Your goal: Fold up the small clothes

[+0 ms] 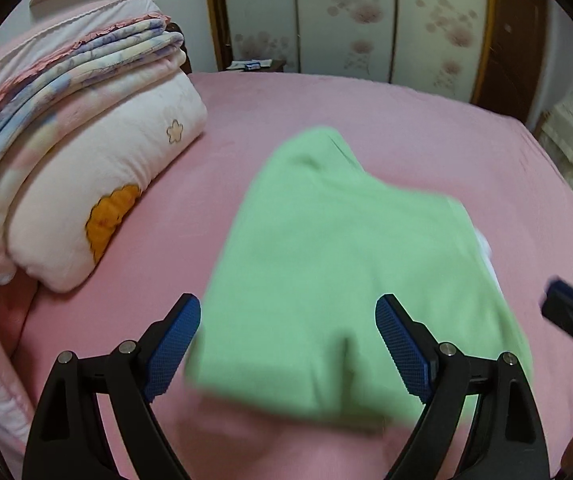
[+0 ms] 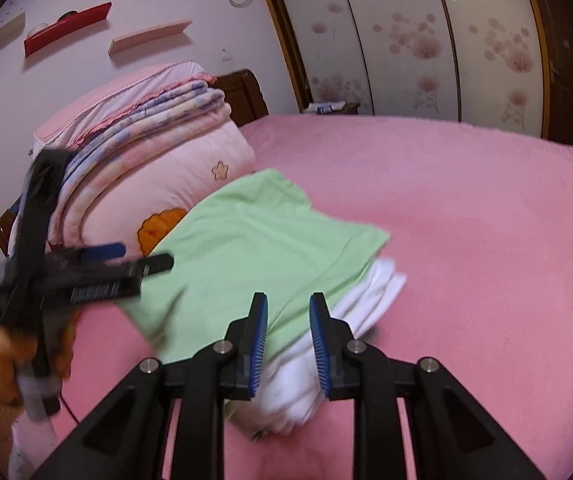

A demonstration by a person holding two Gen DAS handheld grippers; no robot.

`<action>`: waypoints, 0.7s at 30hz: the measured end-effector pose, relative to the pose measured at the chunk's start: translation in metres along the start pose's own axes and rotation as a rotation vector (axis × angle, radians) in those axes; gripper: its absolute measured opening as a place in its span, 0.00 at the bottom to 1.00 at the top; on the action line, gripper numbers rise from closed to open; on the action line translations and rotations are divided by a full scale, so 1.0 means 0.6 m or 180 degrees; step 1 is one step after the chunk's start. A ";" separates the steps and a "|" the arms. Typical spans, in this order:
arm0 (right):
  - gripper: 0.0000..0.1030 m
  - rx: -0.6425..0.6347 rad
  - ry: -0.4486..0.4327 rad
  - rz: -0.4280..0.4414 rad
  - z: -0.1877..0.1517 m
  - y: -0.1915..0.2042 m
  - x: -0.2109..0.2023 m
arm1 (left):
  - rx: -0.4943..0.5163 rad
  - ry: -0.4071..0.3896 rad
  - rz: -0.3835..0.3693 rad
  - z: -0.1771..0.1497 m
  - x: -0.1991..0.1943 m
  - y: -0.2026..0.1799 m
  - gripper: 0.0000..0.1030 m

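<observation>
My left gripper (image 1: 288,344) stands spread wide and empty over the folded green garment (image 1: 338,264), my right gripper (image 2: 288,344) partly parted, holding nothing, beside the white garment (image 2: 326,340) apparently stacked beneath it on the pink bed (image 2: 466,240).

A bed (image 2: 466,216) with a pink sheet carries everything. A stack of folded quilts (image 2: 154,168) sits on it at the headboard end. Just beside the stack, toward the near edge, lies a folded white cloth (image 2: 350,308), with a green garment (image 2: 254,248) on top that seems to overhang onto the sheet.
</observation>
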State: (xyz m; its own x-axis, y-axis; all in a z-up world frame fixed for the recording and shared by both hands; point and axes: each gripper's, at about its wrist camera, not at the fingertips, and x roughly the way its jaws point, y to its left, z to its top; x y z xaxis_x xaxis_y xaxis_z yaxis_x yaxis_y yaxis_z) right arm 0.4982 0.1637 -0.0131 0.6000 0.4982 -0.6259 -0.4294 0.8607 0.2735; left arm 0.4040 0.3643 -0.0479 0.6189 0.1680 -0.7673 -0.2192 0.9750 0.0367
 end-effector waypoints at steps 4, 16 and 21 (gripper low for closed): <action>0.21 0.0137 0.0123 -0.0012 -0.045 0.022 -0.061 | -0.0010 -0.0109 -0.0135 -0.071 -0.101 -0.021 0.86; 0.39 0.0323 -0.0021 -0.0358 -0.151 0.057 -0.373 | -0.0014 -0.0556 -0.0561 -0.217 -0.397 -0.097 0.98; 0.46 0.0397 -0.0197 -0.0444 -0.217 0.054 -0.503 | 0.0023 -0.0678 -0.0645 -0.293 -0.487 -0.155 1.00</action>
State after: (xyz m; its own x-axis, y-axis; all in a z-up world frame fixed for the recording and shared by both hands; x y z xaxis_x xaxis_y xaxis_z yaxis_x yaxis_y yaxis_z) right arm 0.2154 0.0277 0.0895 0.6900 0.3753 -0.6189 -0.2545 0.9263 0.2780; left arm 0.1111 0.1990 0.0602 0.7940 -0.0044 -0.6079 -0.0699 0.9927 -0.0984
